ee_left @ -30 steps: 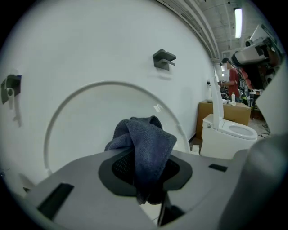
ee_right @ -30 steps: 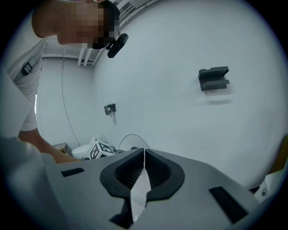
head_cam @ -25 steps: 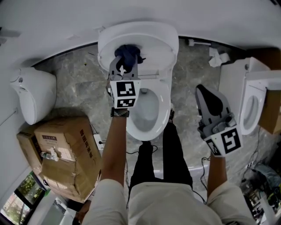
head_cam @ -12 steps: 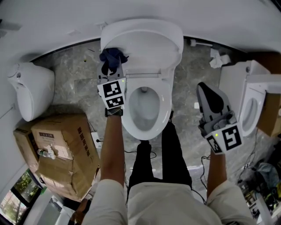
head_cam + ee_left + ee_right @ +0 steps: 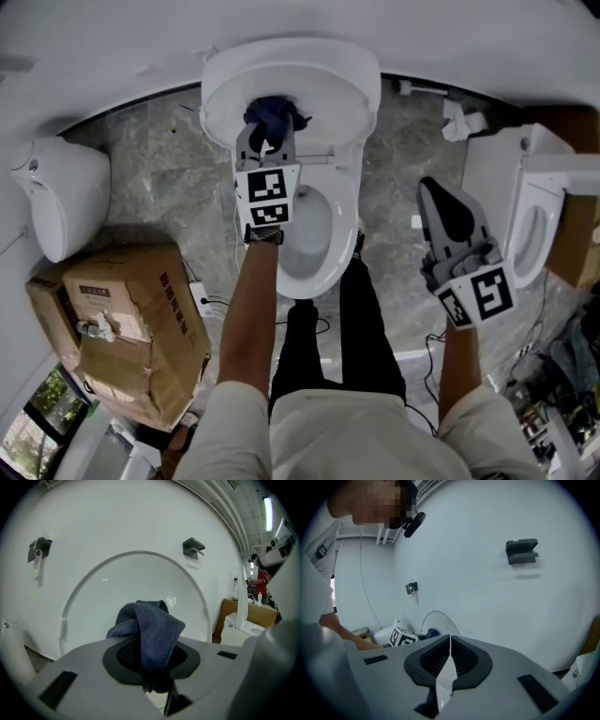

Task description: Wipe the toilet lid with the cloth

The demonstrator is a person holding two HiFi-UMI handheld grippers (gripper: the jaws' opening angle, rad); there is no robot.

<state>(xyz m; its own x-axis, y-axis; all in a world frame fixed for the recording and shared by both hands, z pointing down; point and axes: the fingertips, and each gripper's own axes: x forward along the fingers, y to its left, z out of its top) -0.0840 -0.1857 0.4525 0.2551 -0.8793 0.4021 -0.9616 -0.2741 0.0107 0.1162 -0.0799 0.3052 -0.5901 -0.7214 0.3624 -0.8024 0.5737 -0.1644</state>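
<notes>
The grey stone floor (image 5: 178, 178) fills the head view. At 12 o'clock stands the white toilet (image 5: 319, 244), its bowl open and its toilet lid (image 5: 319, 80) raised against the wall. A crumpled cardboard box (image 5: 131, 328) sits at 8 o'clock, a second white toilet (image 5: 525, 216) at 3 o'clock and a rounded white fixture (image 5: 66, 197) at 9 o'clock. The left gripper (image 5: 267, 141) reaches to 12 o'clock, its jaws clamped on the dark blue cloth (image 5: 275, 114), which is bunched against the inner face of the lid, toward its left side. In the left gripper view the cloth (image 5: 150, 630) hangs folded over the closed jaws of the left gripper (image 5: 154, 663), with the toilet lid (image 5: 140, 578) right behind it. The right gripper (image 5: 441, 202) is held at 4 o'clock, well apart from the toilet, above the floor; in the right gripper view the right gripper (image 5: 449, 653) has its jaws pressed together with nothing between them. A wad of white paper (image 5: 464, 122) lies at 2 o'clock
</notes>
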